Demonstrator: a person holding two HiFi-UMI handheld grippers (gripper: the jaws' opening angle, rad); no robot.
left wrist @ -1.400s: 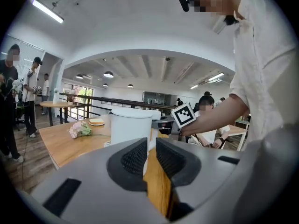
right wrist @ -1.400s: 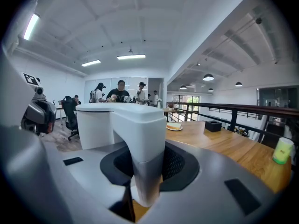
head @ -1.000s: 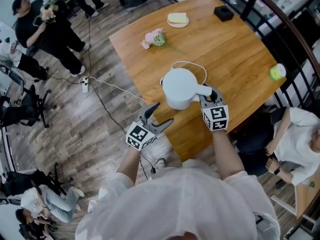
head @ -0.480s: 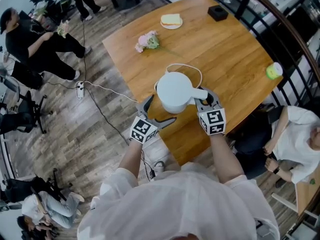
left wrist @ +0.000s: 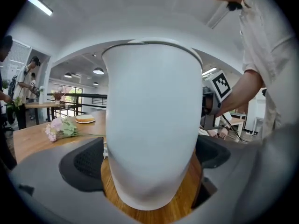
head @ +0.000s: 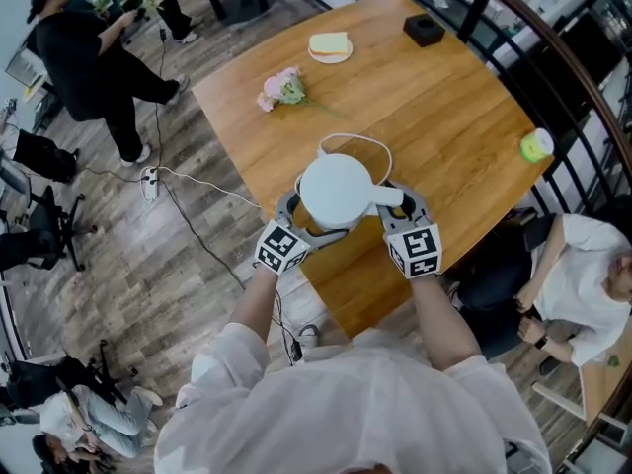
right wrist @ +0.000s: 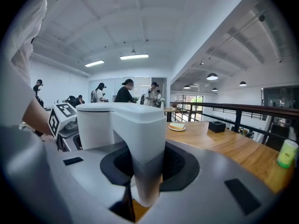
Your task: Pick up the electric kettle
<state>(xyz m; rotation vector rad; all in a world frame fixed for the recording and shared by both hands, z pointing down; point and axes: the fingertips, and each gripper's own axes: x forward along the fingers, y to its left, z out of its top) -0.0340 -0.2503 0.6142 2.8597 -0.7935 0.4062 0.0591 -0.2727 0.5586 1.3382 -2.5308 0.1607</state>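
White electric kettle [head: 334, 191] stands upright on the wooden bench [head: 444, 97], near the corner closest to the wearer. Its handle [head: 387, 197] sticks out to the right in head view.

Right hand-held gripper [head: 403, 203] is clamped on that handle. In right gripper view the jaws are narrow, w/ both pads pressed against the handle's sides.

Left hand-held gripper [head: 314, 218] is spread as wide as it goes, jaws just been opening. The kettle body sits betw. them. In left gripper view the body fills nearly the whole gap, its lower part flanked by the two dark pads. Can't tell whether the pads touch the wall.

Print: the only marks in sight are black-and-white square patterns on each marker cube [head: 279, 248]. The kettle wall reads plain white in both gripper views.

Rest of bench:
- A thin white cable [head: 355, 135] loops just behind the kettle.
- Further back lie pink flowers [head: 281, 89] and a white plate [head: 330, 46] w/ a pale-yellow slice.
- A black box [head: 425, 30] sits near the far edge.
- A green cup [head: 535, 145] stands by the right edge, well apart from the kettle.

Off the bench, a white power strip [head: 149, 181] w/ cord lies on the plank floor to the left. One person in black [head: 84, 62] stands at top left. Another person in white [head: 583, 265] sits beside the bench at right.
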